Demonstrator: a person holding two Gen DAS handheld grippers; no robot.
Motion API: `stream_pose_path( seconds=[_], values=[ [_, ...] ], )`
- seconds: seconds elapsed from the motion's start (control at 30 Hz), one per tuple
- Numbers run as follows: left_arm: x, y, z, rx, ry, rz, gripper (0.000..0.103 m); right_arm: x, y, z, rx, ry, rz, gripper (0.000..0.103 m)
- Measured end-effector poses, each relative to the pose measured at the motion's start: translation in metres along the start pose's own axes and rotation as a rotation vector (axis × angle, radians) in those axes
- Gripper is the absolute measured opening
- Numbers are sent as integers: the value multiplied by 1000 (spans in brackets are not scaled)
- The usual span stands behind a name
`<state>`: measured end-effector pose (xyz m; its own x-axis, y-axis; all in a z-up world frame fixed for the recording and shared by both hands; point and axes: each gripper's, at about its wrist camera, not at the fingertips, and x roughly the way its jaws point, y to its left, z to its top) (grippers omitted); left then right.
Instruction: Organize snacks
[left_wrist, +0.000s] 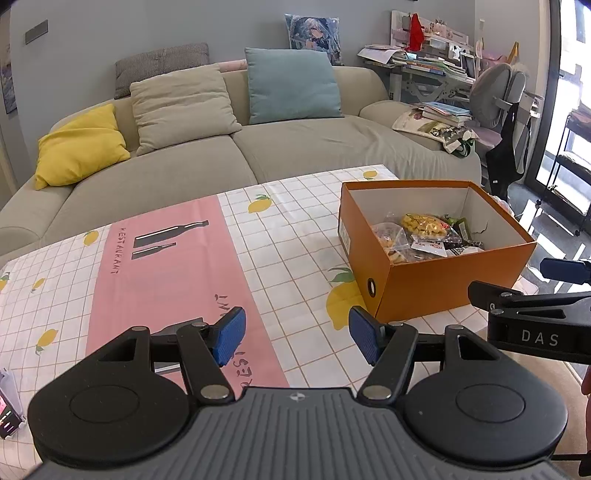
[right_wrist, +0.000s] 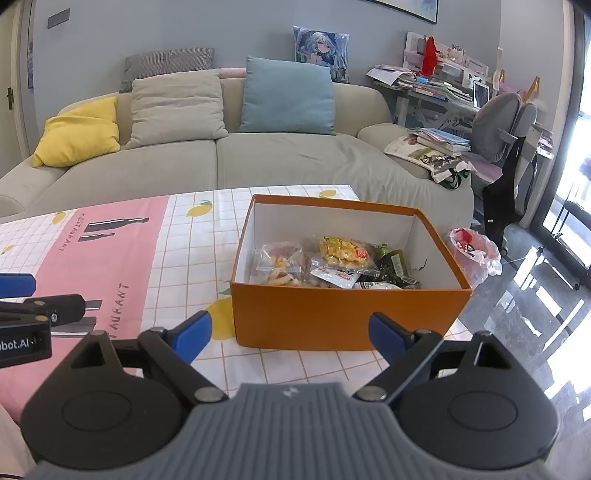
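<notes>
An orange cardboard box (left_wrist: 443, 284) stands open on the table's right side; it also shows in the right wrist view (right_wrist: 332, 317). Several snack packets (right_wrist: 340, 262) lie inside it, among them a yellow chips bag (left_wrist: 424, 223). My left gripper (left_wrist: 297, 334) is open and empty, above the tablecloth left of the box. My right gripper (right_wrist: 291, 338) is open and empty, just in front of the box's near wall. Its side also shows at the right edge of the left wrist view (left_wrist: 535, 310).
A tablecloth (left_wrist: 177, 273) with lemons and a pink panel covers the table. A beige sofa (left_wrist: 277, 147) with cushions stands behind it. A bin with a pink bag (right_wrist: 474, 251) sits on the floor right of the table. A device (left_wrist: 7, 410) lies at the left edge.
</notes>
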<state>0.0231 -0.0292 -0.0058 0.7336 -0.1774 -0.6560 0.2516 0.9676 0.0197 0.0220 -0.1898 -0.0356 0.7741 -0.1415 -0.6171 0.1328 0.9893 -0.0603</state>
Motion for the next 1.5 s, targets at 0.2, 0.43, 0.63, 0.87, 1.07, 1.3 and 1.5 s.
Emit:
stream_pose_path(
  seconds=[0.2,0.43,0.63,0.87,1.07,1.3,1.5],
  values=[
    [-5,1,1,-11,-5,0,75,-3,2,1,-3,-7,-2,90],
    [-6,2,1,-16,-6,-1,75,-6,4,-1,-6,-15,-2,90],
    [-9,4,2,-27,-8,-4,75,-8,6,0,-10,-20,-2,90],
    [-11,2,3,-27,-14,1,75,-9,6,0,-12,-20,-1,90],
    [-13,3,5,-25,-19,5,75,-11,7,-1,-18,-30,1,97],
    [-14,4,5,-24,-15,6,75,-13,6,0,-26,-34,5,97],
    [-13,2,4,-22,-15,18,75,-14,3,0,-26,-33,3,98]
  ],
)
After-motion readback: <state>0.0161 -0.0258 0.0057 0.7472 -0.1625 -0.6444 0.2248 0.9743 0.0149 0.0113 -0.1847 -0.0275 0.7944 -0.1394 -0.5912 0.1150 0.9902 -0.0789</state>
